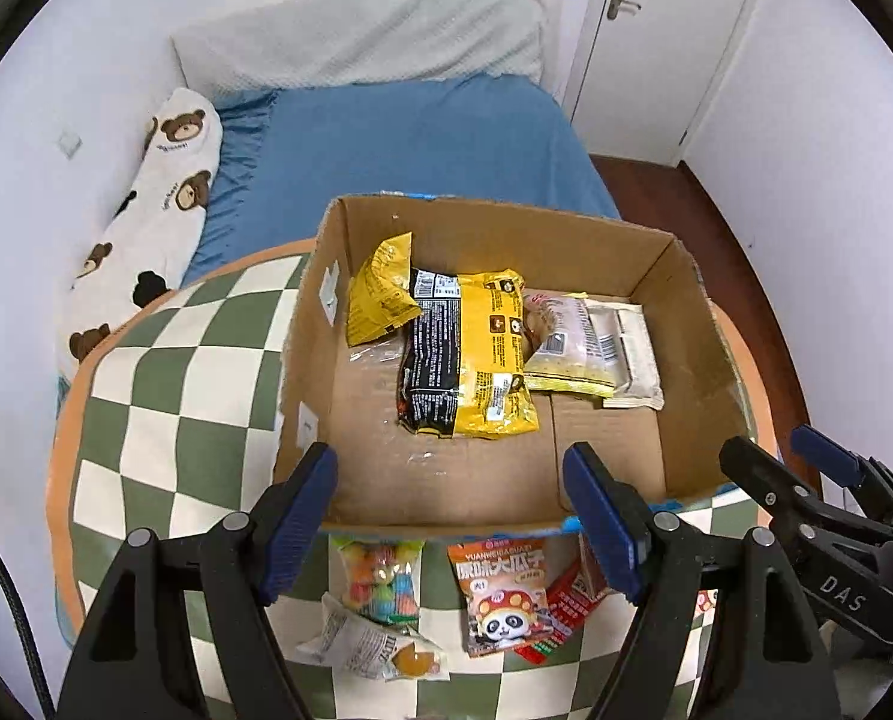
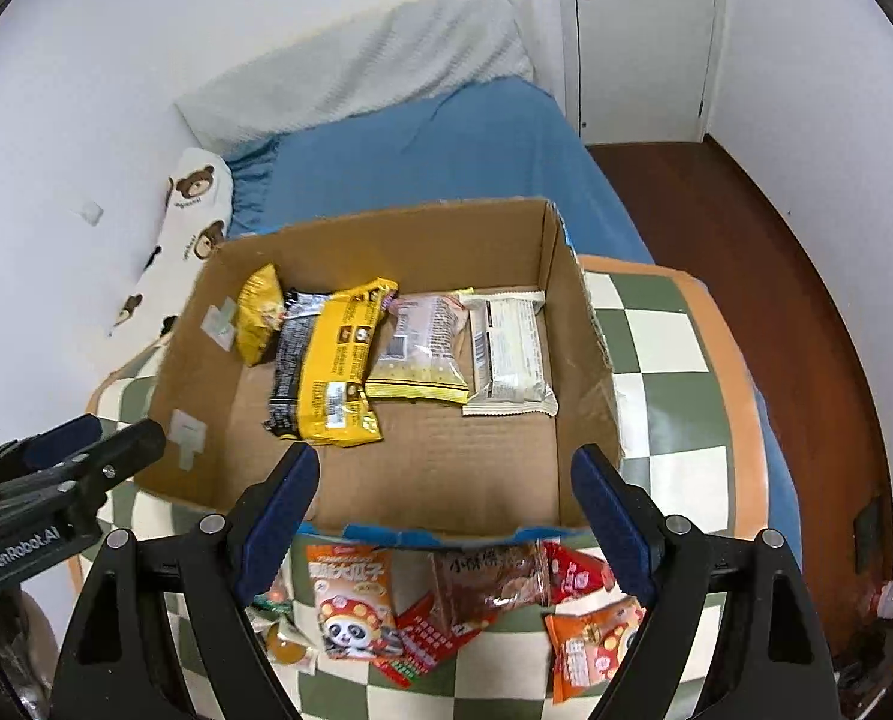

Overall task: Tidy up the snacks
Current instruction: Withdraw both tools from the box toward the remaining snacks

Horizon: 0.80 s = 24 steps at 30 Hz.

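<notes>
left gripper (image 1: 449,516): black frame, blue pads | silver screws

A bedroom in a home: a bed with a blue sheet (image 1: 422,144) fills the middle of the frame, a bear-print pillow (image 1: 152,210) lies along the white wall at left, and a white door (image 1: 668,30) stands at upper right above dark wooden flooring (image 2: 746,252).

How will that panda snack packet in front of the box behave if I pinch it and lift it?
The panda snack packet looks like a thin, puffy film pouch, so probably light and floppy, sagging from whichever edge is pinched. Its glossy surface may slip between the pads. It overlaps the red packet, which might drag along.
</notes>
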Motion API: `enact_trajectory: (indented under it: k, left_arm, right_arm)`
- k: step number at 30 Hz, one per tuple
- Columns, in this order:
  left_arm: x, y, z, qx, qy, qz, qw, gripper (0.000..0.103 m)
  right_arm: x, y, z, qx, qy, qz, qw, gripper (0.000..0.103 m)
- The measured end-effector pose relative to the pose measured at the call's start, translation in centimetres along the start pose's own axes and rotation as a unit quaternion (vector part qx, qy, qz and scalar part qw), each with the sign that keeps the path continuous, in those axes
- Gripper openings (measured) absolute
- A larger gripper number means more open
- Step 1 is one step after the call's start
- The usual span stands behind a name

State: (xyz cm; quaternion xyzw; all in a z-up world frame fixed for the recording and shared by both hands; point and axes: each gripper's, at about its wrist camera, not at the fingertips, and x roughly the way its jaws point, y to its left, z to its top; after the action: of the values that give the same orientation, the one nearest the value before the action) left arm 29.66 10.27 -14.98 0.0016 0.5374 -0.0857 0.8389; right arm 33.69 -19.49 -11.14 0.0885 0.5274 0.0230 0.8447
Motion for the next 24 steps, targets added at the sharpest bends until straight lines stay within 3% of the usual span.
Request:
enact_trajectory:
  k: [7, 11, 15, 19, 24]
  left_arm:
    - [-3.6, 0.2, -2.5, -0.013, -0.022, 0.001, 0.9997, 0.077]
    - [-3.7, 0.7, -5.0, -0.024, -0.009, 0.007, 0.9996, 0.077]
    - [-1.4, 1.8, -8.0, -0.037, 0.031, 0.037, 0.9982, 0.076]
    - [2.0, 4.0, -10.8, -0.068, 0.075, 0.080, 0.9916, 0.076]
    - [5.5, 7.1, -13.4, -0.103, 0.128, 0.117, 0.9795, 0.076]
  right_arm:
    - [-4.5, 0.0, -1.9, 0.004, -0.018, 0.015, 1.000, 0.088]
    - [-4.6, -0.6, -4.0, 0.018, -0.001, 0.026, 1.000, 0.088]
    - [-1.8, -2.1, -7.4, 0.055, 0.052, 0.047, 0.996, 0.088]
    - [3.6, -3.4, -10.8, 0.114, 0.130, 0.086, 0.981, 0.088]
    - [8.9, -2.2, -12.6, 0.108, 0.173, 0.104, 0.973, 0.087]
